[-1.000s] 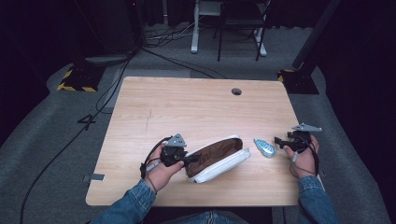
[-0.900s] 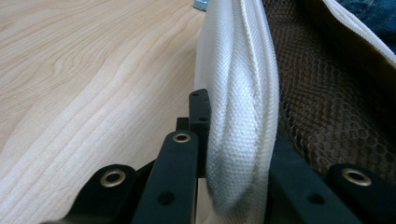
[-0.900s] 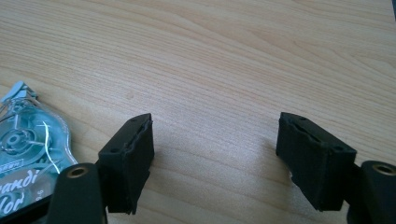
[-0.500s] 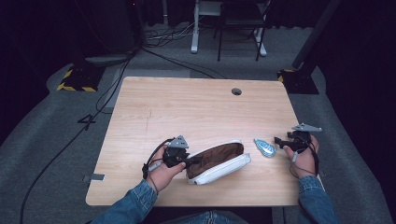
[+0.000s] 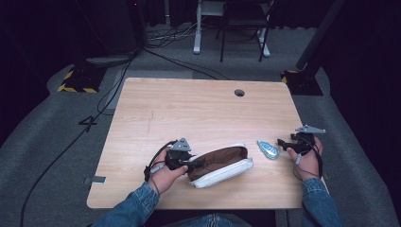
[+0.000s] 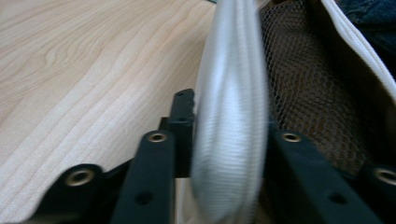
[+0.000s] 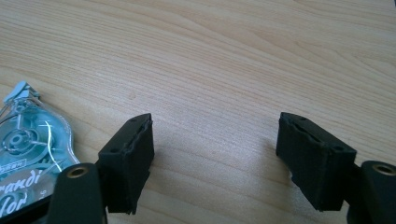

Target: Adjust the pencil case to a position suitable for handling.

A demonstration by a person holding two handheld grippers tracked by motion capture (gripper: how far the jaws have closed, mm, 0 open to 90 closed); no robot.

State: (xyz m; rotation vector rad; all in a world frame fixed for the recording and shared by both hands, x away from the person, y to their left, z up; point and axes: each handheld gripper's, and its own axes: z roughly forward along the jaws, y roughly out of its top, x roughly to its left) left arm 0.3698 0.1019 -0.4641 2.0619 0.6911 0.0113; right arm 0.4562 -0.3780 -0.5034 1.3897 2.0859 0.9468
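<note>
Pouch [image 5: 218, 164]: soft zip case, white outer shell, brown mesh-lined interior, lying open on its side near the front edge of the wooden table [image 5: 198, 109], mouth turned up and away from the person. It serves as the landmark for all entries below.

Left gripper [image 5: 188, 163]: at the pouch's left end, held in the person's left hand [image 5: 163, 172]. The left gripper view shows the white fabric rim [image 6: 231, 116] running up between the two black jaws, which are clamped on it, one jaw outside the shell and one on the mesh side. Judged purpose: pinning that end so the mouth stays spread and the case does not slide.

Tape dispenser [image 5: 267, 149]: small teal, clear-bodied, teardrop-shaped item lying flat on the table just right of the pouch's right end, apart from it. The right gripper view shows its printed label [image 7: 21, 154] only in part.

Right gripper [image 5: 285, 142]: just right of the dispenser, farther from the pouch, held in the right hand [image 5: 307, 158]. Its jaws stand well apart with bare tabletop between them, gripping nothing; the dispenser sits beside the left-hand jaw in its own view. Judged purpose: positioned for a pickup, probably to load the dispenser into the held-open pouch.

Cable hole [image 5: 239, 92]: far side of the table, well beyond the pouch.
</note>
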